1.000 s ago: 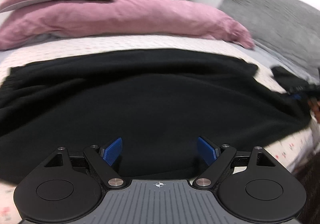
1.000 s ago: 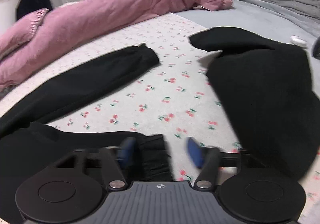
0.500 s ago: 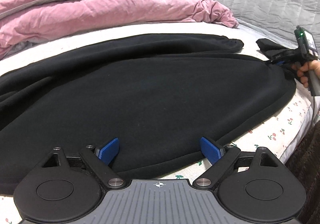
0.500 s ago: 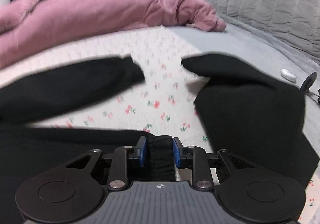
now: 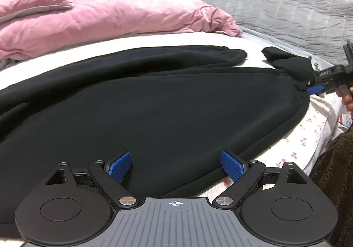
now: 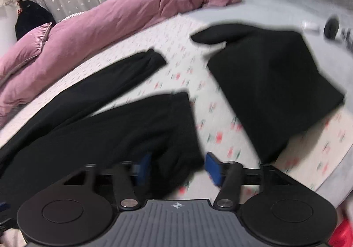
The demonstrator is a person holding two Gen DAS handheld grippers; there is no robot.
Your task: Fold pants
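Black pants (image 5: 154, 101) lie spread on a cherry-print bed sheet (image 5: 308, 134), legs running to the far right. My left gripper (image 5: 176, 165) is open over the near edge of the pants, touching nothing. In the right wrist view the two legs (image 6: 123, 123) lie side by side, cuffs pointing away. My right gripper (image 6: 176, 168) is open with the near leg's cuff end lying between its blue pads; the frame is blurred. The right gripper also shows in the left wrist view (image 5: 317, 88) at the leg end.
A pink duvet (image 5: 106, 17) and a grey quilted pillow (image 5: 286, 11) lie at the back of the bed. A separate folded black garment (image 6: 271, 84) lies to the right of the legs. The bed's edge runs along the near right.
My right gripper was shut on the leg cuff half a second ago and has now opened, and the cuff lies down on the sheet. The left gripper stays open.
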